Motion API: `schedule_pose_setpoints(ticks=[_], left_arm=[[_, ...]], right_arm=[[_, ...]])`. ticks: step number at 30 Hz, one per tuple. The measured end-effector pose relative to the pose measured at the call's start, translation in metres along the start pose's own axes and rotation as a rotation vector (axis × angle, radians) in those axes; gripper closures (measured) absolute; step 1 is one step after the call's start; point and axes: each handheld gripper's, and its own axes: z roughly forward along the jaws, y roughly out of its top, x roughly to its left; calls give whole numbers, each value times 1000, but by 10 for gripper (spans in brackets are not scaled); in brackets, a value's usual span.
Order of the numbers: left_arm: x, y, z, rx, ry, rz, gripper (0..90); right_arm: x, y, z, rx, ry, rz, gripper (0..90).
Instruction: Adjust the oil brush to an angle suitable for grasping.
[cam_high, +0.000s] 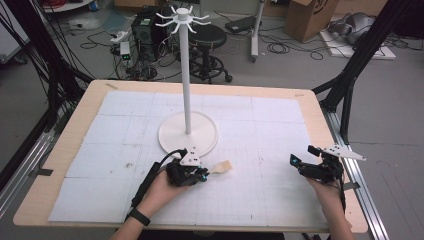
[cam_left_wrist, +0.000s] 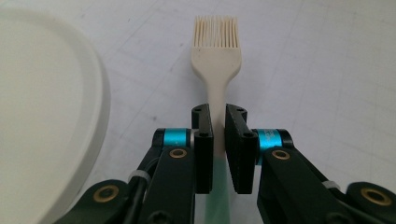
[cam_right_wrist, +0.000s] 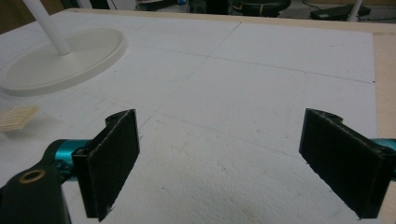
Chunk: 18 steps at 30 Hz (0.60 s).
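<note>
A cream pastry brush with a pale green handle lies flat on the white mat, bristles pointing away from my left gripper. That gripper is shut on the brush's neck, both pads pressing its sides. From above, the left gripper sits just in front of the stand's base and the brush head sticks out to its right. My right gripper rests near the table's right edge, and its jaws stand wide open over bare mat. The bristle tips appear at the left of the right gripper view.
A tall white stand with hooked arms at its top rises from a round white base at the mat's centre. The base rim lies close to the left of the gripped brush. Black frame legs flank the table; a stool and cables lie behind it.
</note>
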Motion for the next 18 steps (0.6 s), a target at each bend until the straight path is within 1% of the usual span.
schedule_pose_setpoints(ticks=[1, 2, 3, 5, 8, 9, 11, 15, 17, 18], left_arm=[[-1, 3, 2, -13, -8, 13, 822], [-1, 7, 5, -14, -18, 19, 822], [-1, 11, 8, -9, -26, 31, 822], [-1, 17, 14, -20, -34, 40, 821], [-2, 28, 24, -39, -63, 52, 822], [-3, 31, 27, -31, -67, 62, 822], [-4, 37, 34, -22, -75, 90, 822], [-8, 49, 47, -23, -111, 134, 823], [-11, 56, 55, -18, -125, 170, 823], [-13, 60, 61, -22, -138, 194, 824]], right_arm=[[0, 0, 0, -2, 0, -1, 111], [1, 0, 0, -1, 1, 9, 111], [1, 1, -1, -5, 3, 5, 111], [1, 1, -1, -8, 0, 1, 111], [0, 1, -2, -12, -3, 7, 112], [0, 1, -2, -12, -1, 6, 112], [0, 2, -4, -17, -5, 9, 112], [-1, 2, -6, -26, -6, 8, 126], [-1, 3, -7, -34, -7, 6, 126], [-2, 2, -8, -33, -5, 5, 126]])
